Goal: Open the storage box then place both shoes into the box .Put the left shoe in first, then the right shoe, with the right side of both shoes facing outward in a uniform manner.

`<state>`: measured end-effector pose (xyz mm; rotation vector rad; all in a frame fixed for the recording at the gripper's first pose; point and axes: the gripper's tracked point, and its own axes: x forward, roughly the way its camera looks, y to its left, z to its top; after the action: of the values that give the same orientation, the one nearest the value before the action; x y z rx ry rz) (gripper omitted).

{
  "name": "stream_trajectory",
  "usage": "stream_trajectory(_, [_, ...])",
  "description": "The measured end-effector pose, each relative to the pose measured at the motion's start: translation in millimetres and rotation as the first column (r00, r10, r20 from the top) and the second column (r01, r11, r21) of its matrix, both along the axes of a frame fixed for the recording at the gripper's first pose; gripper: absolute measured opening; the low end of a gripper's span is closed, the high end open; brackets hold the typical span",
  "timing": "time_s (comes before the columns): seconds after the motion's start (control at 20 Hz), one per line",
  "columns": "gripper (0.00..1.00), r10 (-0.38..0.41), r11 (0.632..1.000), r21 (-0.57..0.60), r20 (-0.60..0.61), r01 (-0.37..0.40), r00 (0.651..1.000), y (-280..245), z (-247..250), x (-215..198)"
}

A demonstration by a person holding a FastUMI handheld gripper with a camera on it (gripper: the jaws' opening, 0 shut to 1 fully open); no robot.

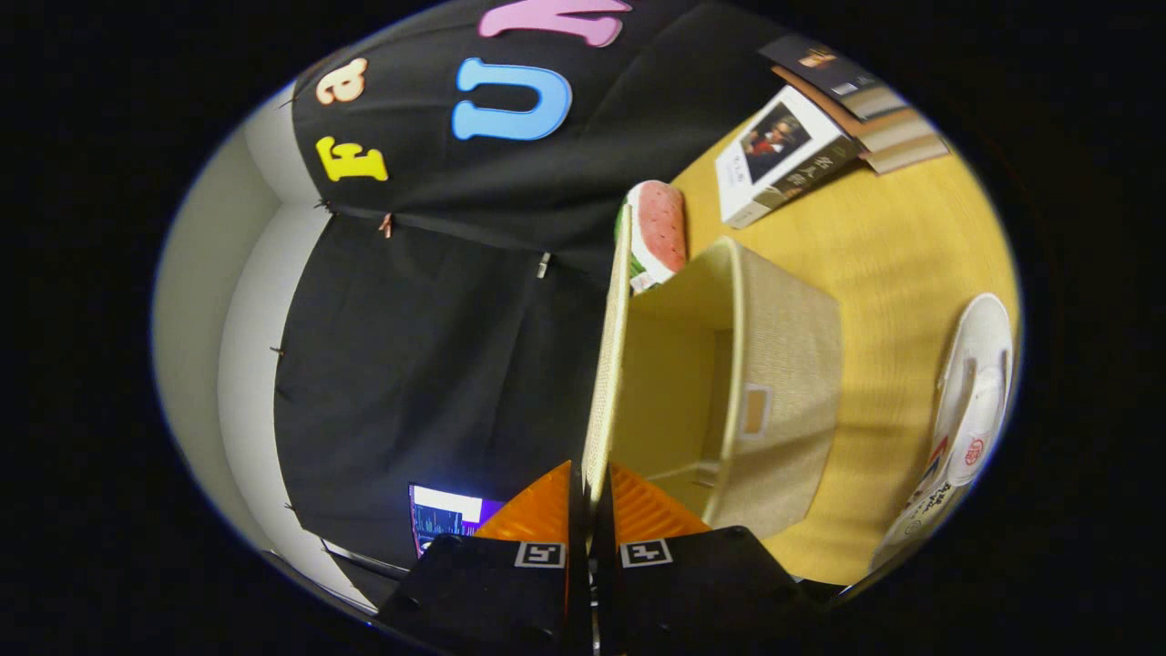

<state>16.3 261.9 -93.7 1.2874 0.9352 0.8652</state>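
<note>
Both gripper (590,492) fingers pinch the box lid (608,355).

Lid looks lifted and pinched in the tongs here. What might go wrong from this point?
1. The tongs grip only the thin edge of the lid, so it may slip out and drop shut over the storage box.
2. Pulling the lid further might drag or tip the light box on the table.
3. A white shoe lies close beside the box; a shifting box might nudge it.
</note>
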Motion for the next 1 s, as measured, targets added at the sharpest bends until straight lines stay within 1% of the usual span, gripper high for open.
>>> stream_trajectory(0.1, [0.09, 0.009, 1.000, -0.024, 0.078, -0.007, 0.997, 18, 33, 11])
stream_trajectory(0.25, [0.09, 0.053, 0.997, -0.069, 0.199, -0.040, 0.979, 57, 75, 19])
stream_trajectory(0.35, [0.09, 0.075, 0.995, -0.081, 0.226, -0.058, 0.971, 88, 92, 25])
stream_trajectory(0.55, [0.09, 0.092, 0.992, -0.103, 0.246, -0.068, 0.965, 144, 108, 31])
stream_trajectory(0.6, [0.14, 0.101, 0.991, -0.117, 0.260, -0.072, 0.960, 158, 109, 33])
stream_trajectory(0.65, [0.14, 0.117, 0.988, -0.132, 0.277, -0.083, 0.954, 167, 112, 31])
stream_trajectory(0.7, [0.19, 0.126, 0.985, -0.153, 0.301, -0.083, 0.945, 175, 112, 31])
stream_trajectory(0.75, [0.20, 0.138, 0.981, -0.172, 0.324, -0.085, 0.936, 184, 110, 32])
stream_trajectory(0.8, [0.31, 0.154, 0.978, -0.186, 0.340, -0.094, 0.928, 190, 110, 30])
stream_trajectory(0.85, [0.37, 0.167, 0.976, -0.193, 0.350, -0.104, 0.922, 195, 112, 26])
stream_trajectory(1.0, [0.76, 0.200, 0.970, -0.204, 0.358, -0.133, 0.912, 200, 110, 17])
